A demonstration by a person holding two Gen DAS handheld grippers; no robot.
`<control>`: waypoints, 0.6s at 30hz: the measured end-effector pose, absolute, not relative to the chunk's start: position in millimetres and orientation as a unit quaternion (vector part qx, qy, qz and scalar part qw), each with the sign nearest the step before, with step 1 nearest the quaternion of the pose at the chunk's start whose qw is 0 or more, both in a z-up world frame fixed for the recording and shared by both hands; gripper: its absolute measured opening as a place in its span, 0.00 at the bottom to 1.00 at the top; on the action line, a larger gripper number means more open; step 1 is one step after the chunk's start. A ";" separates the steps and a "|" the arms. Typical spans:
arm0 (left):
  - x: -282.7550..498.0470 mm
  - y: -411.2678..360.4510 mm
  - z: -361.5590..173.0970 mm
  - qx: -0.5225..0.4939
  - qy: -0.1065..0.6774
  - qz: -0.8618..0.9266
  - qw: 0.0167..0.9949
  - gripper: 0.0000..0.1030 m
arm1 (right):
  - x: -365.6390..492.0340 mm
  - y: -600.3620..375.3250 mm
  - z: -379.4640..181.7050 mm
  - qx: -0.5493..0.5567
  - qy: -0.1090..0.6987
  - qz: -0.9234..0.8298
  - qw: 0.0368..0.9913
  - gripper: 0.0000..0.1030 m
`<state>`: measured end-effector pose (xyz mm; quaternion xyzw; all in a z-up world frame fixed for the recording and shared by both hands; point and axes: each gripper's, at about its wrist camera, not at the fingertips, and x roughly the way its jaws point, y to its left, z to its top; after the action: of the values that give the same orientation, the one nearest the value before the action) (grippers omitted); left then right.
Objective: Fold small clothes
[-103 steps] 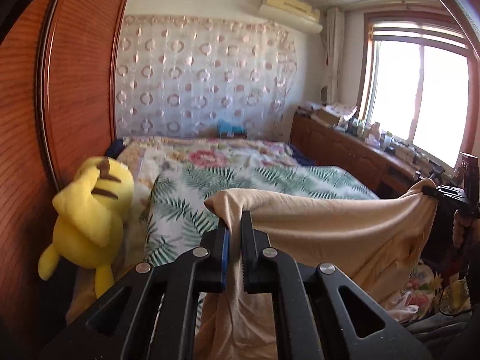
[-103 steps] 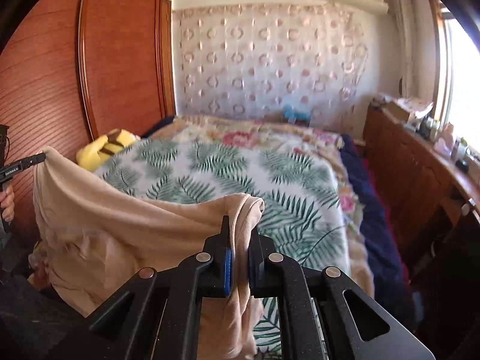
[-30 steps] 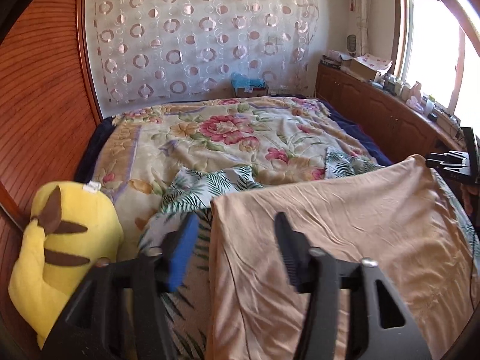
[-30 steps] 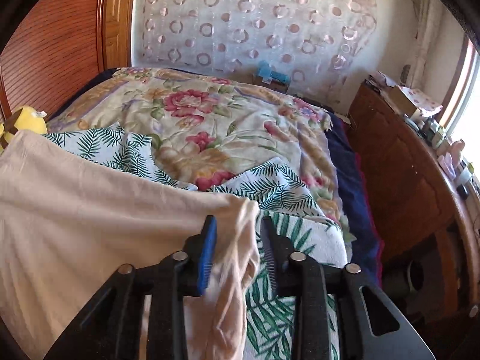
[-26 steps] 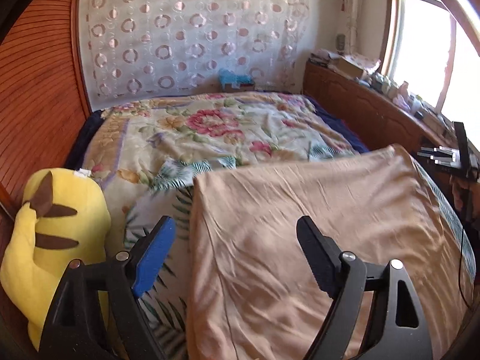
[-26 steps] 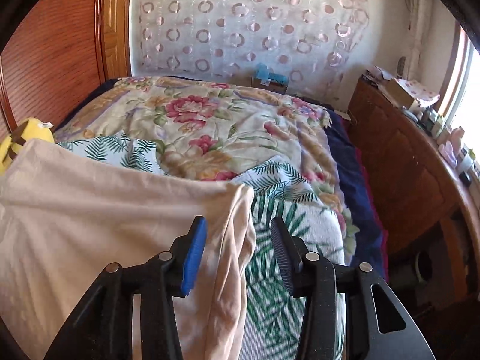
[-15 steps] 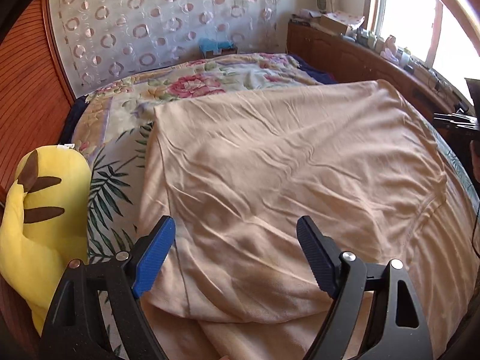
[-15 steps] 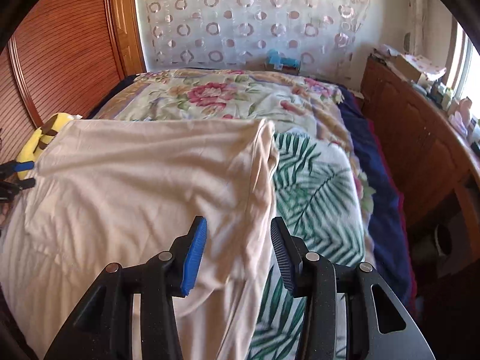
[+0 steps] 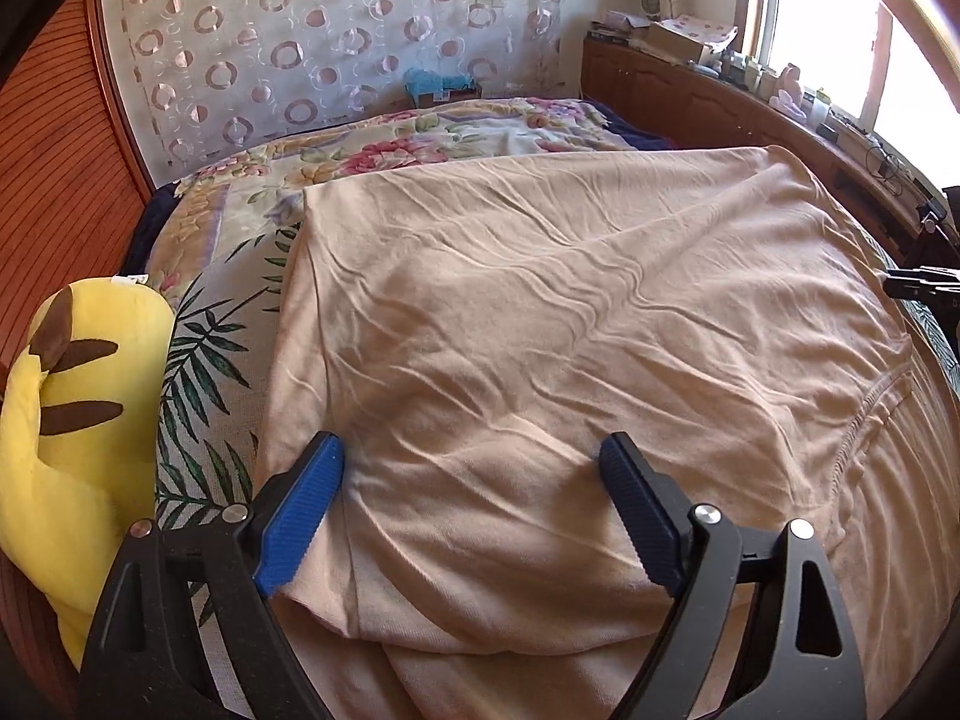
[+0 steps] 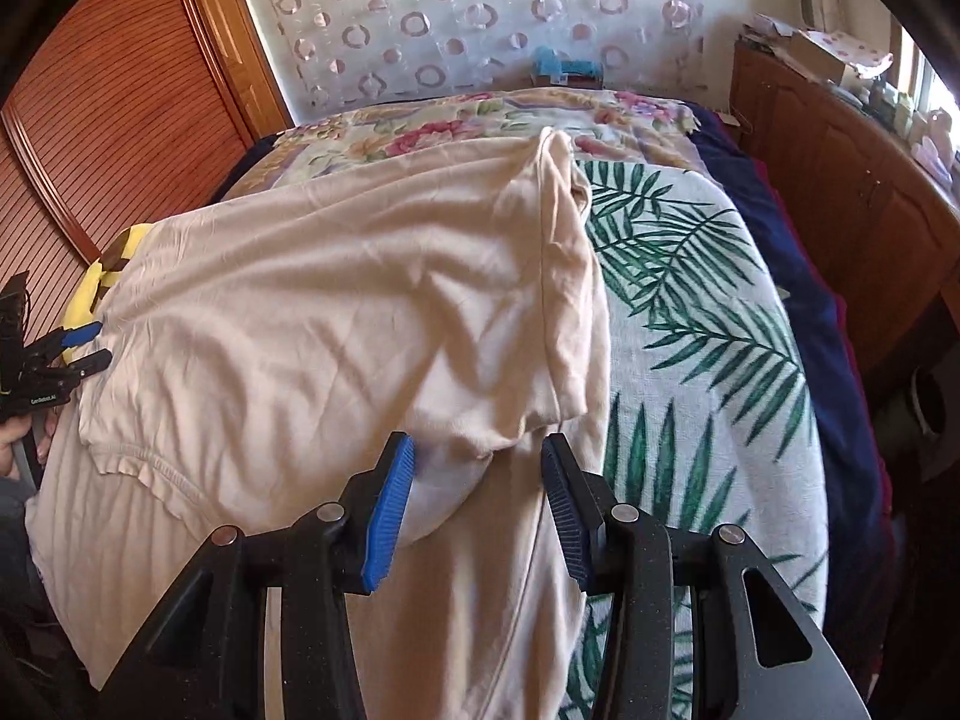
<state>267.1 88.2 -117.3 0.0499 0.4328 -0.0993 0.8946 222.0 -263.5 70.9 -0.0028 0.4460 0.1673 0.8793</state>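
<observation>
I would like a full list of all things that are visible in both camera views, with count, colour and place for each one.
garment: one, beige, spread on the bed
leaf blanket: one, white and green, under the garment
flower quilt: one, cream and pink, far end of the bed
plush toy: one, yellow, left of the bed
curtain: one, white with circles, behind the bed
cabinet: one, brown, right of the bed
left gripper: black and blue, opening above the garment
right gripper: black and blue, open above the garment's right edge

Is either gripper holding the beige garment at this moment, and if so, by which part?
Nothing is held. The beige garment lies spread on the bed; the left gripper, jaws opening, and the right gripper both stand open above its near edge.
</observation>
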 end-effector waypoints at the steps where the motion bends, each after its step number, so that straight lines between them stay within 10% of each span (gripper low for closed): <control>1: 267.5 88.1 -117.8 0.049 0.434 -0.100 0.894 0.87 | 223.4 -262.2 72.2 -0.007 0.440 0.165 0.883 0.45; 18: 252.2 103.4 -109.4 -0.015 0.453 -0.072 0.889 0.77 | 228.5 -232.2 49.8 -0.055 0.397 0.145 0.905 0.48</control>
<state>252.2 103.4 -109.4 -0.0150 0.4529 -0.0721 0.8885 228.5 -232.2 49.8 -0.0549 0.3967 0.1446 0.9048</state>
